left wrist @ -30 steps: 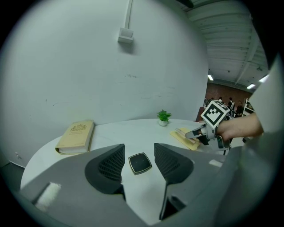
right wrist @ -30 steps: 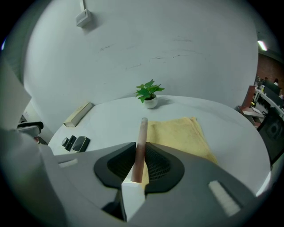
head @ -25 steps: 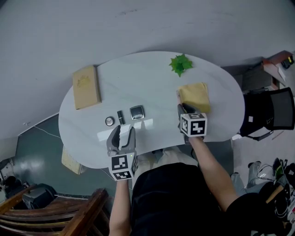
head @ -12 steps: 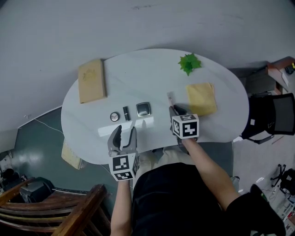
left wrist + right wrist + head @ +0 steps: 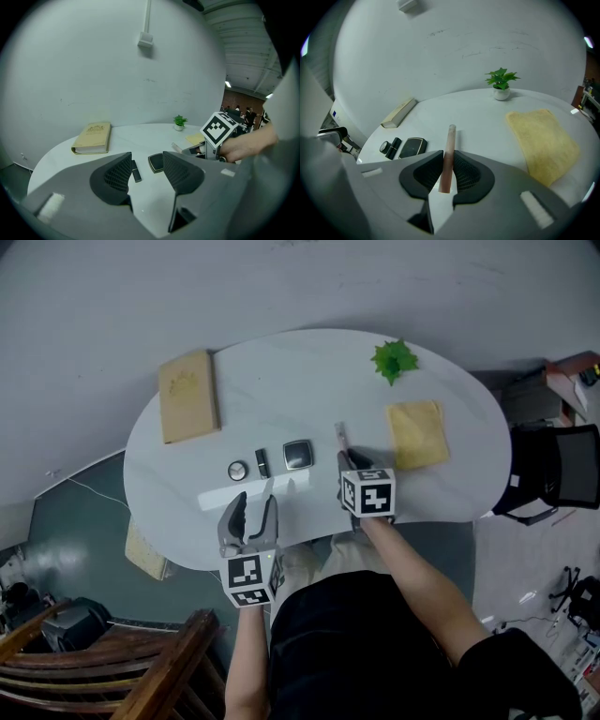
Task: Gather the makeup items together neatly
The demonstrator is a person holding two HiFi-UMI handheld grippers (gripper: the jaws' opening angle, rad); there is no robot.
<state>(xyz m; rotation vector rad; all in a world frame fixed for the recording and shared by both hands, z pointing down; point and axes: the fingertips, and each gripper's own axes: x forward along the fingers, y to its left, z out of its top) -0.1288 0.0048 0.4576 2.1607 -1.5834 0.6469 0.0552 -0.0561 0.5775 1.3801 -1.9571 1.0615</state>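
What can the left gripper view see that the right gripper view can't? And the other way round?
Only the left gripper view shows the left gripper, its jaws open and empty, and the right gripper from outside, with the hand holding it. Only the right gripper view shows the small round jar and how the right jaws clamp the pinkish tube. Both show the book, the little plant, the dark compact, the black lipstick and the white table.

White oval counter [image 5: 291, 381]. Small green potted plant [image 5: 394, 360] near its far edge. Yellow cloth [image 5: 417, 433] lying flat just nearer than the plant. Tan book [image 5: 188, 395] well left of the plant.
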